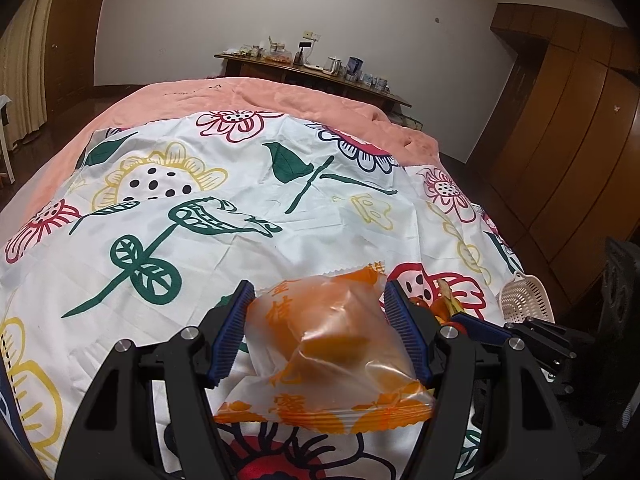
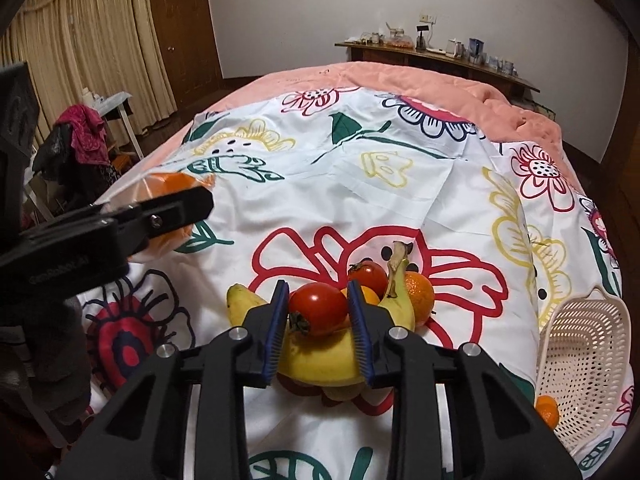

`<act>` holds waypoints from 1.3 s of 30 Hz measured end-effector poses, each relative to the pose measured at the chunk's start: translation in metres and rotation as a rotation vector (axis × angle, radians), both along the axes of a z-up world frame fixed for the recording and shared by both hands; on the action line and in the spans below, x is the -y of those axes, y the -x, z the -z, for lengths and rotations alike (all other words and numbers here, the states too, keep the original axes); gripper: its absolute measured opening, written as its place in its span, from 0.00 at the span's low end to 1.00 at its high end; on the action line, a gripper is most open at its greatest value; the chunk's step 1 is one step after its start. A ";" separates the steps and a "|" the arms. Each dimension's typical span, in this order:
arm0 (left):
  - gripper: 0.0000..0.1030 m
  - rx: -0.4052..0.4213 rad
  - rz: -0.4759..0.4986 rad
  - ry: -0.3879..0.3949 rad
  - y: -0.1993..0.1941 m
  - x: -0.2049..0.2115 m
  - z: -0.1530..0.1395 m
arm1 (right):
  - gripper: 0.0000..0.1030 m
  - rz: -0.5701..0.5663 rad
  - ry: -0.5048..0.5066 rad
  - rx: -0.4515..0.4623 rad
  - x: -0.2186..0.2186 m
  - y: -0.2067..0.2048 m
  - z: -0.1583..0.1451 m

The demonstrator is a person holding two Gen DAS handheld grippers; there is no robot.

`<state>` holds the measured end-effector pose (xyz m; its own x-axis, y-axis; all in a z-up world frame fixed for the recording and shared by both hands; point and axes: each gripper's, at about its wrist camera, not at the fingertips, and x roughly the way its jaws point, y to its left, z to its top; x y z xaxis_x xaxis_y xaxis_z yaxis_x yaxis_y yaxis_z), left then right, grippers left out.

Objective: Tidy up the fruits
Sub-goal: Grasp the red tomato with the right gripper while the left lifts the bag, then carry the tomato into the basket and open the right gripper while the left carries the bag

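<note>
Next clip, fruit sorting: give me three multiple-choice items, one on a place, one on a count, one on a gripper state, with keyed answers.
1. Where is the basket relative to the fruit pile?
A to its right
B to its left
C beneath it

2. How many red tomatoes show in the pile?
A one
B two
C four

3. What is the right hand-held gripper doing?
A hanging open over bare cloth
B shut on a tomato
C shut on the basket rim

Answers: 1 A, basket at the cloth's right edge; 2 B, a second tomato sits behind; 3 B, both pads press the near tomato.

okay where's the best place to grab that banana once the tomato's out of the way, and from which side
Probably the banana at its thick curved middle, coming from above with the jaws across its width. The stem rises between the other tomato and an orange, so that end is crowded.
</note>
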<state>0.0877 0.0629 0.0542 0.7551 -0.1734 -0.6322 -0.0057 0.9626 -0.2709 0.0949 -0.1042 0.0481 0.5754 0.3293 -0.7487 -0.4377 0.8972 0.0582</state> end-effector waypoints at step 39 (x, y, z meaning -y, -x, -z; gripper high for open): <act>0.67 0.012 0.135 -0.086 0.006 0.072 -0.019 | 0.29 0.544 -0.165 0.003 0.236 0.011 0.005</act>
